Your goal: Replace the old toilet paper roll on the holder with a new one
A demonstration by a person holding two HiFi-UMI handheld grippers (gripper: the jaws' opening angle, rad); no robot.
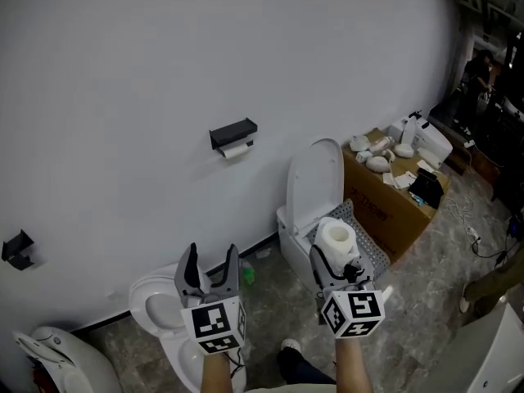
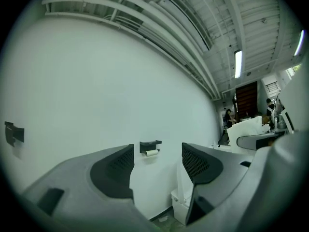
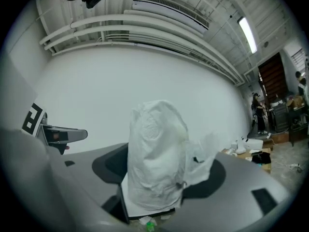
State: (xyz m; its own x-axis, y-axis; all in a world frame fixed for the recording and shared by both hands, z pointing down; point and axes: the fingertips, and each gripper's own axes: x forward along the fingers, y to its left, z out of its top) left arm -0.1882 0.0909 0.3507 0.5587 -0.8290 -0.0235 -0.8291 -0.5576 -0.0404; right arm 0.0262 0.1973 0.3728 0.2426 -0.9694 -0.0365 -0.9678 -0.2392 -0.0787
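A black wall holder (image 1: 233,133) carries a nearly spent old paper roll (image 1: 236,149) with a short tail hanging. It also shows between the left jaws as the holder (image 2: 150,146) with the old roll (image 2: 151,152). My left gripper (image 1: 210,269) is open and empty, well short of the wall. My right gripper (image 1: 337,256) is shut on a full white toilet paper roll (image 1: 337,239). In the right gripper view the new roll (image 3: 157,161) fills the gap between the jaws, a loose sheet hanging at its right.
A white toilet (image 1: 313,211) with raised lid stands below right of the holder. Another toilet bowl (image 1: 160,309) lies under my left gripper. A cardboard box (image 1: 393,199) with clutter sits at the right. A second black bracket (image 1: 18,249) is on the wall at far left. People stand at the far right.
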